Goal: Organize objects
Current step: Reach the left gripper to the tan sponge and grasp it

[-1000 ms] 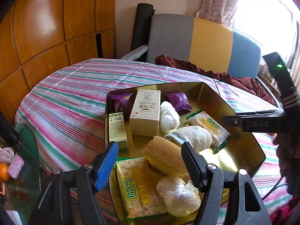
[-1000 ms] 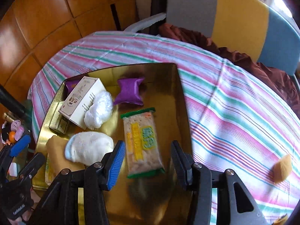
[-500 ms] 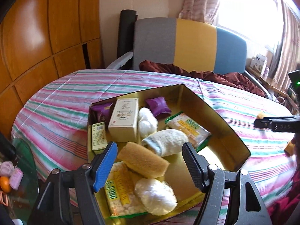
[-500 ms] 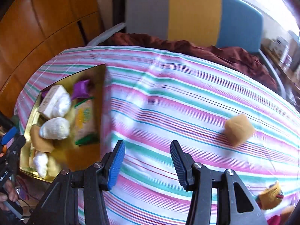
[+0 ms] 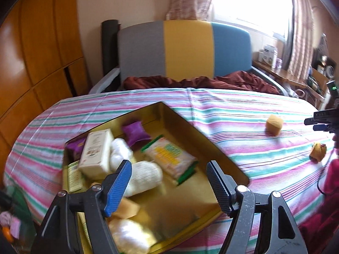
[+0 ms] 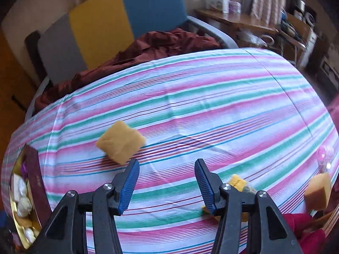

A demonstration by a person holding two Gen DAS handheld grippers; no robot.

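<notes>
The left gripper (image 5: pixel 168 182) is held wide and empty above the gold tray (image 5: pixel 224 158), which is packed toward 9 o'clock. The right gripper (image 6: pixel 167 182) is spread wide, gripping nothing; a tan sponge (image 6: pixel 120 141) lies at 11 o'clock on bare striped tablecloth (image 6: pixel 211 105).

Both tools share one build. The left gripper (image 5: pixel 168 182) has black angular plastic arms with triangular cut-outs and round silver screws at the joints; its finger at 9 o'clock carries a blue ribbed pad (image 5: pixel 118 187), the one at 3 o'clock a black ribbed pad (image 5: pixel 218 187). The right gripper (image 6: pixel 167 185) has the same black frame and silver screws, with blue ribbed pads (image 6: pixel 128 187) on both fingers.
</notes>
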